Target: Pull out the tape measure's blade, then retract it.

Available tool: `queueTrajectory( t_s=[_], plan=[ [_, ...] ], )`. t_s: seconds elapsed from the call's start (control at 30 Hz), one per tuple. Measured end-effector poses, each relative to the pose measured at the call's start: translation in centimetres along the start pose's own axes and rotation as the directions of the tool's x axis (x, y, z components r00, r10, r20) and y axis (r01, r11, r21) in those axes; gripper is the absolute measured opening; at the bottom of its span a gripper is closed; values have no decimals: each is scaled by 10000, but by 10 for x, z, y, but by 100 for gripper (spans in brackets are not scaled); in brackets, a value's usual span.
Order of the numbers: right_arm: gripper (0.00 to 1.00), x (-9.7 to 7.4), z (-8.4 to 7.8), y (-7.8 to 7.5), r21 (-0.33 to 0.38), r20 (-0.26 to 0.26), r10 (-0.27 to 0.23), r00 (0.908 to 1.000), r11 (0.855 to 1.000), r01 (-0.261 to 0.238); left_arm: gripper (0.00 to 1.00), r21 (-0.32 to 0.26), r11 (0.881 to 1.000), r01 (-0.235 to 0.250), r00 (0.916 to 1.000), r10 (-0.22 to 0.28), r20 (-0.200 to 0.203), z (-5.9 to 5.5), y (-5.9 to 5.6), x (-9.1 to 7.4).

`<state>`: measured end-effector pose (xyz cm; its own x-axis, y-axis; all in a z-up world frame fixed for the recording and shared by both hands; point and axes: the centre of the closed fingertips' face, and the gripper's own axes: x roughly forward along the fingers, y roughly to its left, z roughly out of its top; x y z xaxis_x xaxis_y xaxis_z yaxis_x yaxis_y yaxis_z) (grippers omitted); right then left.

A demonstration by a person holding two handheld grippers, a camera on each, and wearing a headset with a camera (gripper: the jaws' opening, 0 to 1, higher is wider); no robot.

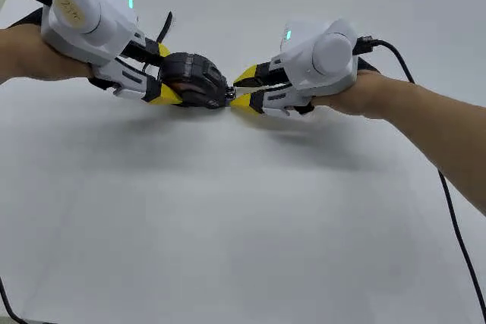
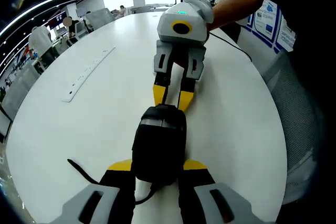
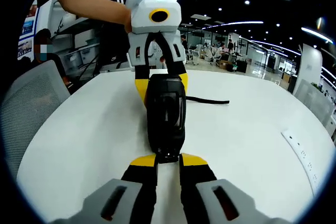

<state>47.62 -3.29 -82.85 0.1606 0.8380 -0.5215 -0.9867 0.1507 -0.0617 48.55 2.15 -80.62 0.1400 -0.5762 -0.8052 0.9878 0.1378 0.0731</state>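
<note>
The left gripper [image 1: 167, 73] squeezes the black tape measure [image 1: 196, 80] by its sides, low over the white table [image 1: 228, 218]. The right gripper [image 1: 242, 89] faces it. Its yellow tips are pinched on the little metal end of the blade [image 1: 232, 95] at the tape measure's front.

Found right gripper [image 3: 168, 160] pinched on near end of black tape measure [image 3: 166, 114]; found left gripper [image 3: 161, 86] clamping far end, white table [image 3: 252, 135] beneath.
</note>
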Motion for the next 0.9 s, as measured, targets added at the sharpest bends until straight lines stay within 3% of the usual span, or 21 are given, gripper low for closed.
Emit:
queueTrajectory(
  t_s=[0.9],
  plan=[
    [11,-2,1,0,-324,66,161,9998,9993,-159,28,-109,9999,88,9999,-87,88,-1,0,1]
  ],
)
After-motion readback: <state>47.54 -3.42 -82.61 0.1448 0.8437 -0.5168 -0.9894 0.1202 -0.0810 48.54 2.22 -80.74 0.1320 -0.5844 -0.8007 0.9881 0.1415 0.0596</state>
